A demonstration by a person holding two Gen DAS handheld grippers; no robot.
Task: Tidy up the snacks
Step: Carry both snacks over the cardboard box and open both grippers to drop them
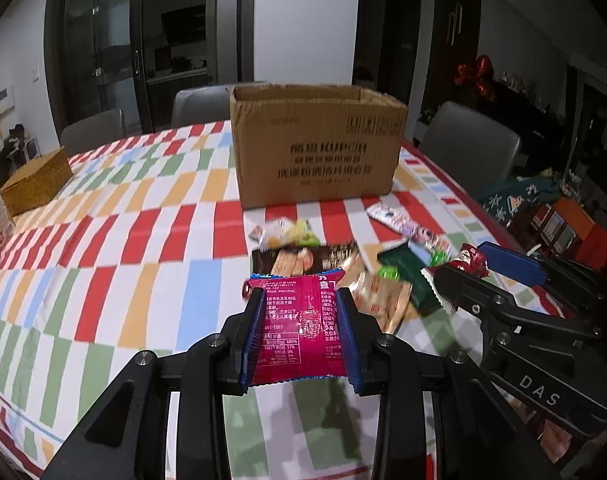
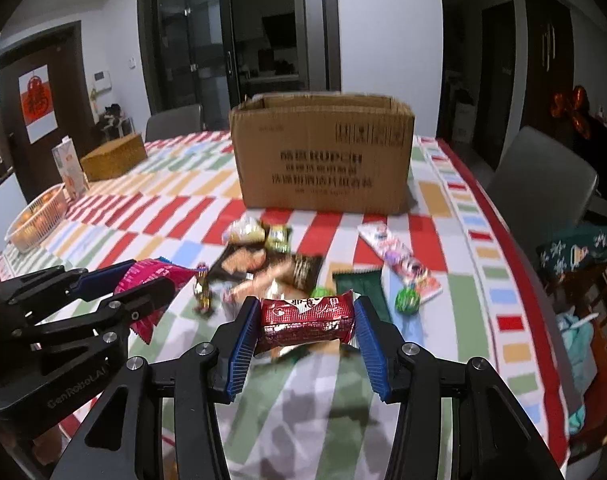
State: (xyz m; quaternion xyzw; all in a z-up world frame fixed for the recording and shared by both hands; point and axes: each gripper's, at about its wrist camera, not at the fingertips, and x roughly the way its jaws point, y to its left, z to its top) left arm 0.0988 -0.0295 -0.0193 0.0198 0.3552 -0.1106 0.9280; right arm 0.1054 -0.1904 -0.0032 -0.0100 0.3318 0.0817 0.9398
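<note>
My left gripper (image 1: 299,294) is shut on a magenta snack packet (image 1: 301,328), held above the table. My right gripper (image 2: 306,306) is shut on a dark red wrapped snack (image 2: 306,318), also lifted. Each gripper shows in the other's view: the right gripper (image 1: 469,262) at the right with the red snack (image 1: 471,260), the left gripper (image 2: 143,276) at the left with the magenta packet (image 2: 151,280). An open cardboard box (image 1: 317,148) stands behind a pile of snacks (image 1: 303,256) on the checked tablecloth (image 1: 123,240). The box (image 2: 323,156) and the pile (image 2: 263,264) also appear in the right wrist view.
A gold box (image 1: 35,182) sits at the far left of the table. A carton (image 2: 69,168) and a basket of oranges (image 2: 37,220) stand by the left edge. A long pink snack strip (image 2: 399,260) and a green candy (image 2: 408,300) lie to the right. Grey chairs (image 1: 469,148) surround the table.
</note>
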